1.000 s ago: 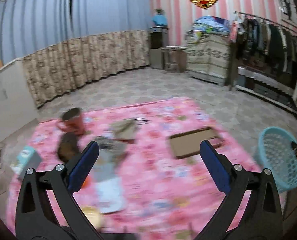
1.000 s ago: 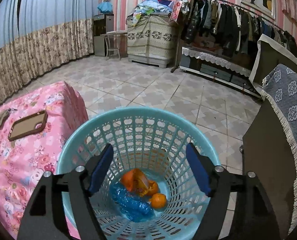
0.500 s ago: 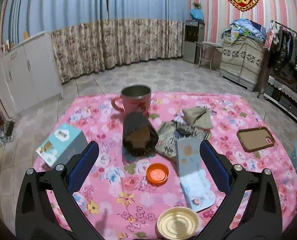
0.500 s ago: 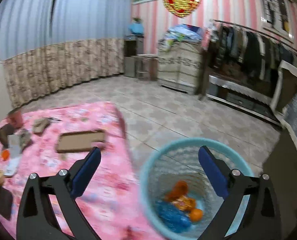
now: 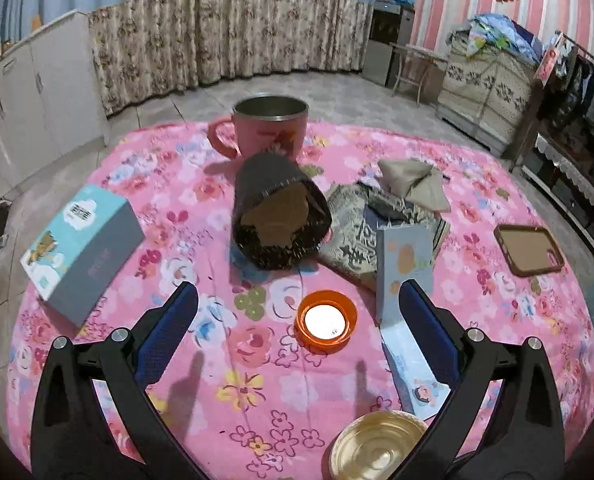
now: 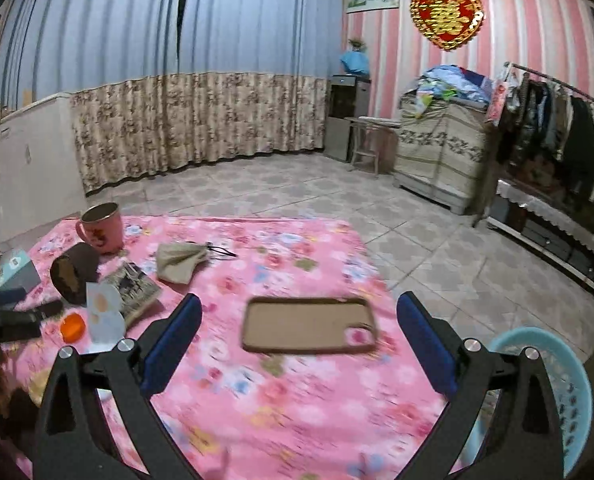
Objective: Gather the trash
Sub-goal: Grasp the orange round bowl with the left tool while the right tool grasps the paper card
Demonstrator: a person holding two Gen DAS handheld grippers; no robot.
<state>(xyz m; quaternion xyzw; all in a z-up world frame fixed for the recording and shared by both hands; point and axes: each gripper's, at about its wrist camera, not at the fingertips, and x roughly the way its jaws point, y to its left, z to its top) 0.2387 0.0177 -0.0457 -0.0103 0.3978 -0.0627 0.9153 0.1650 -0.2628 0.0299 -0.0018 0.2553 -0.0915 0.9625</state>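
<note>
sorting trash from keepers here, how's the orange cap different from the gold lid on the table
The orange cap is smaller, bright orange with a white inside; the gold lid is wider, shiny and metallic. The orange cap lies between the open fingers of the left gripper; the gold lid sits nearer the camera, partly behind the right-side finger. Both are round, lie open side up on the pink floral cloth, untouched.

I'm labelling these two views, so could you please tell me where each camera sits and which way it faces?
Left wrist: on the left gripper, angled down over the pink tablecloth at the orange cap; both open fingers show.
Right wrist: on the right gripper, facing across the table to the curtains; open fingers frame the phone case, basket lower right.
Shared: the pink mug and phone case.
</note>
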